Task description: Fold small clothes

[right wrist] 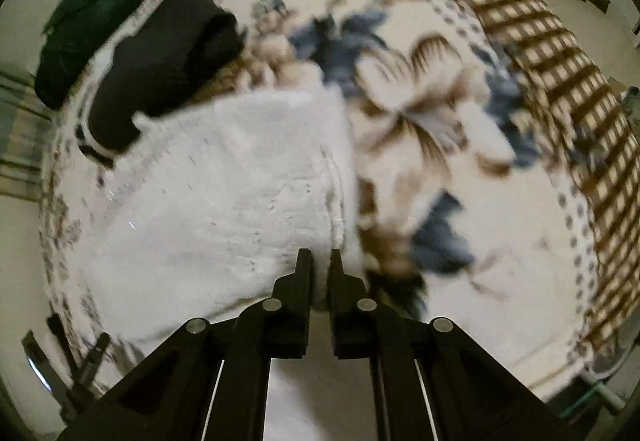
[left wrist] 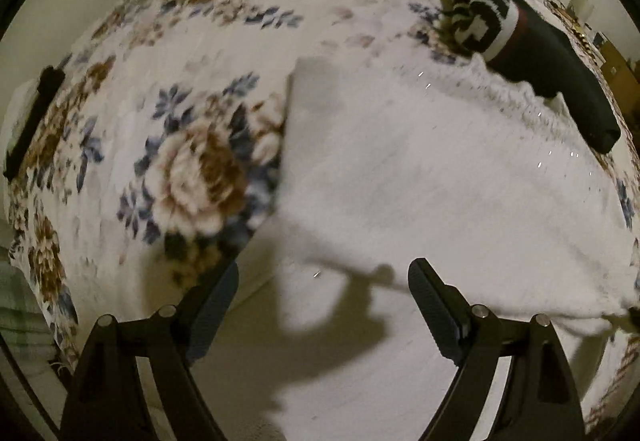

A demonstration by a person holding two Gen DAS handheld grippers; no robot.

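A white knitted garment [left wrist: 420,169] lies spread on a floral blanket [left wrist: 192,177], with a folded corner at its upper left. My left gripper [left wrist: 324,281] is open and empty, just above the garment's near edge. In the right wrist view the same white garment [right wrist: 224,185] lies flat, and my right gripper [right wrist: 320,261] is shut on its near right edge, with white fabric between the fingers.
A black garment [left wrist: 560,73] with a black-and-white striped piece [left wrist: 480,17] lies at the far right, also in the right wrist view [right wrist: 160,57]. A dark green cloth [right wrist: 96,17] lies beyond it. The blanket's checked border [right wrist: 560,81] curves at right. The left gripper [right wrist: 80,365] shows at lower left.
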